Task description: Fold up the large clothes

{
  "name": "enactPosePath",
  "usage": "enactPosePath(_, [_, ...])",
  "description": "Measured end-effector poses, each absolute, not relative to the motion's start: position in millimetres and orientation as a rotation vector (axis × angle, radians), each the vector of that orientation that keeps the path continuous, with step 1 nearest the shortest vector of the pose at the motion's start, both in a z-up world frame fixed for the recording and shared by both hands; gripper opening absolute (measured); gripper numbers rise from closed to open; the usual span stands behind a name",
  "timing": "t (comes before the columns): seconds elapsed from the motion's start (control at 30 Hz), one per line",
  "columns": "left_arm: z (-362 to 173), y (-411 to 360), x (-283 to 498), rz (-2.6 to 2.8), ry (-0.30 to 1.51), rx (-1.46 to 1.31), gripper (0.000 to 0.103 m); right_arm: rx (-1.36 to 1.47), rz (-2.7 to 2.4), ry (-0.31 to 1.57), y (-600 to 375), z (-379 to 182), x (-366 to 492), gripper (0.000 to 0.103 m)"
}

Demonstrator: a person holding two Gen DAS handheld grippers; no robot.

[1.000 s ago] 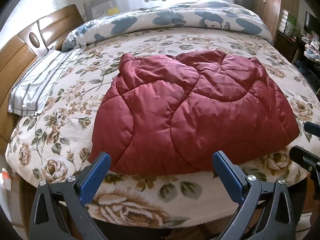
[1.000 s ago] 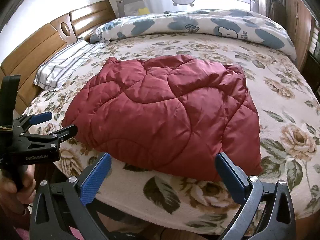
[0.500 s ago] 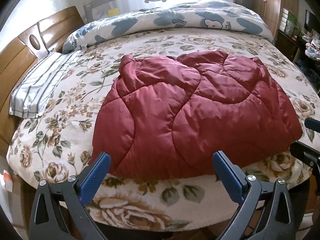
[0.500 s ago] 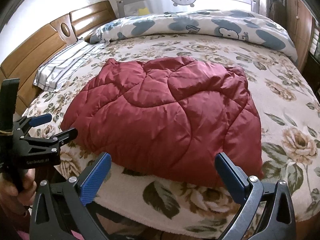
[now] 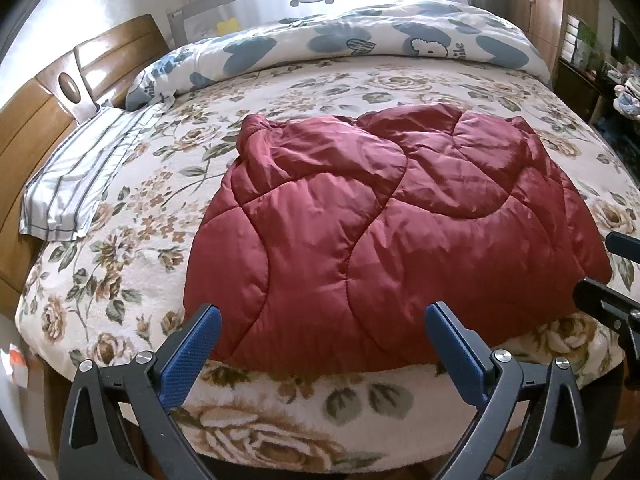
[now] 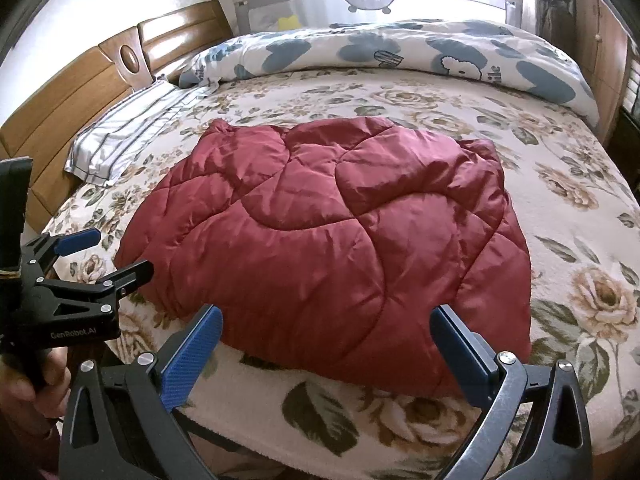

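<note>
A dark red quilted jacket lies folded in a puffy bundle on the floral bed cover, near the bed's front edge; it also shows in the right wrist view. My left gripper is open and empty, held just short of the jacket's near hem. My right gripper is open and empty, also just short of the near hem. The left gripper shows at the left of the right wrist view, open. Part of the right gripper shows at the right edge of the left wrist view.
The bed has a floral cover, a striped pillow at the left by the wooden headboard, and a blue-patterned duvet rolled along the far side. A wooden wardrobe stands at the right.
Both grippers have drawn back and risen slightly from the bed, so more of the bed cover's front edge shows. The jacket has not moved. Both grippers stay open.
</note>
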State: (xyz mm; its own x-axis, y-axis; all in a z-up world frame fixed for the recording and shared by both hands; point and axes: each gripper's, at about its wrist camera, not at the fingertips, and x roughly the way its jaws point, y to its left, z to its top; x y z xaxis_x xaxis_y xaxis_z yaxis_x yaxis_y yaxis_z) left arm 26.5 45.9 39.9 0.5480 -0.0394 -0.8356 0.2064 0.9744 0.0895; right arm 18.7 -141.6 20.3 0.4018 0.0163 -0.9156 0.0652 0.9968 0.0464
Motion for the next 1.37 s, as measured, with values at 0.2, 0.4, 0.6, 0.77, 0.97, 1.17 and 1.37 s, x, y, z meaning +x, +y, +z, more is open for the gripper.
enactPosePath(0.2, [38.8, 44.2, 29.9, -0.145, 0.982, 0.187, 0.102, 0.081, -0.033, 1.157, -143.2, 17.8, 20.8, 0.103])
enactPosePath(0.4, [38.9, 43.7, 29.5, -0.146, 0.983, 0.187, 0.102, 0.086, -0.034, 1.161, -146.3, 15.5, 21.3, 0.103])
enactPosePath(0.6, [38.5, 43.0, 31.0, -0.146, 0.982, 0.188, 0.102, 0.086, -0.034, 1.161, -146.5, 15.8, 21.8, 0.103])
enactPosePath(0.77, [38.4, 42.7, 30.8, -0.146, 0.983, 0.187, 0.102, 0.086, -0.037, 1.159, -147.8, 15.3, 21.7, 0.103])
enactPosePath(0.97, [37.0, 41.6, 36.3, -0.139, 0.979, 0.196, 0.102, 0.092, -0.051, 1.158, -154.4, 15.1, 24.8, 0.103])
enactPosePath(1.17, [35.6, 38.2, 47.1, -0.144, 0.977, 0.192, 0.102, 0.101, -0.064, 1.157, -159.5, 15.7, 27.1, 0.103])
enactPosePath(1.37, [36.3, 39.0, 49.5, -0.157, 0.985, 0.165, 0.102, 0.113, -0.063, 1.162, -162.0, 13.6, 29.5, 0.103])
